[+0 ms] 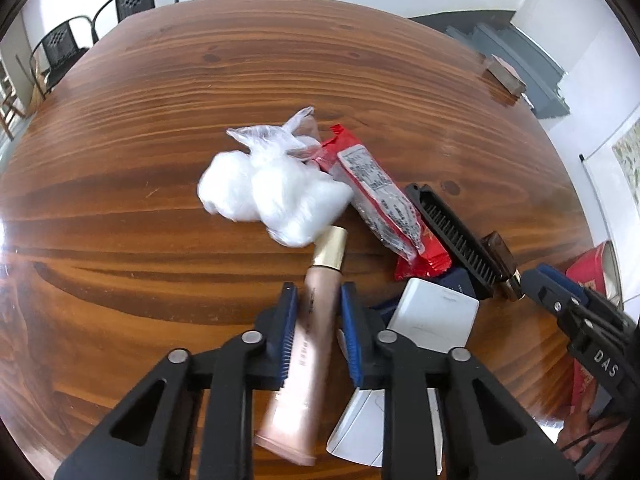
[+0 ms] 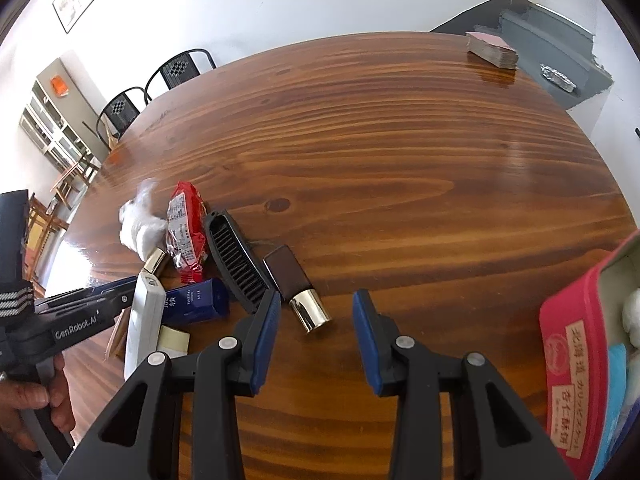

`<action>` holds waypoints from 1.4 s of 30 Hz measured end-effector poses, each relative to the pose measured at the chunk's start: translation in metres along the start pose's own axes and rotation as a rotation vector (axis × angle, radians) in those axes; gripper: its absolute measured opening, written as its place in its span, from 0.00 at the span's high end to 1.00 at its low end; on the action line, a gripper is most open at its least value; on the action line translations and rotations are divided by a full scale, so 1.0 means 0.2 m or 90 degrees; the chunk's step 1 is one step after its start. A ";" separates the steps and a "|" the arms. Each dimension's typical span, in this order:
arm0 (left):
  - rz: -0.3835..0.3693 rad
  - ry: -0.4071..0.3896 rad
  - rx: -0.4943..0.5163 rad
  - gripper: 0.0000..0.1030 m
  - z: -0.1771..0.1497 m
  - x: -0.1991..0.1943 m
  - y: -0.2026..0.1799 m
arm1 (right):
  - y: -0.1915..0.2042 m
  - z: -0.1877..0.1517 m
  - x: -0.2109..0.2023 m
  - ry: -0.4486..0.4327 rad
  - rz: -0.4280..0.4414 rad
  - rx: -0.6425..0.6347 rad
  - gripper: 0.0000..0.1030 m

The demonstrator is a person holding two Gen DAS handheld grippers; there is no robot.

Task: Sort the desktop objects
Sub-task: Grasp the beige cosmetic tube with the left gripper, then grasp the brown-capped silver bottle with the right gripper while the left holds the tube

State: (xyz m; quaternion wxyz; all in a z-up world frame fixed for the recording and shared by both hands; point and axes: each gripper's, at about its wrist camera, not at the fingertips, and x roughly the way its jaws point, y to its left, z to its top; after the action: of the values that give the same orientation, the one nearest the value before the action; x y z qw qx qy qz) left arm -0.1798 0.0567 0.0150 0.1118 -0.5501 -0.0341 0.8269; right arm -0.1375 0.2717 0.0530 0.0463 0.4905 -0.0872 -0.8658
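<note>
My left gripper (image 1: 318, 298) is shut on a pink cosmetic tube with a gold cap (image 1: 308, 328) and holds it over the wooden table (image 1: 160, 160). Ahead lie a clear bag of white cotton (image 1: 272, 196), a red snack pack (image 1: 380, 204), a black comb (image 1: 456, 240), a white box (image 1: 434, 316) and a dark blue box (image 2: 196, 304). My right gripper (image 2: 316, 304) is open and empty, just short of a brown bottle with a silver cap (image 2: 296, 284). The left gripper shows at the left of the right wrist view (image 2: 100, 300).
A red tin box (image 2: 580, 368) with items inside stands at the right edge of the table. A stack of cards (image 2: 492, 50) lies at the far right corner. Black chairs (image 2: 176, 70) stand beyond the far edge.
</note>
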 end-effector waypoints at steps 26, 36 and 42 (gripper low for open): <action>0.026 -0.030 -0.038 0.81 -0.06 -0.14 0.04 | 0.08 0.06 0.11 0.022 0.020 -0.083 0.73; 0.024 -0.043 -0.021 0.81 -0.13 -0.26 -0.05 | 0.04 -0.05 -0.04 0.016 0.050 -0.050 0.74; 0.014 -0.047 -0.005 0.81 -0.19 -0.31 -0.16 | 0.01 -0.12 -0.16 0.009 0.070 -0.037 0.75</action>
State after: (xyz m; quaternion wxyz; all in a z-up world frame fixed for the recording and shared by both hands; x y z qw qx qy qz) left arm -0.1165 0.0707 0.0613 0.0989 -0.5200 -0.0353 0.8477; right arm -0.1013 0.2733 0.0676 0.1085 0.4893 -0.0885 -0.8608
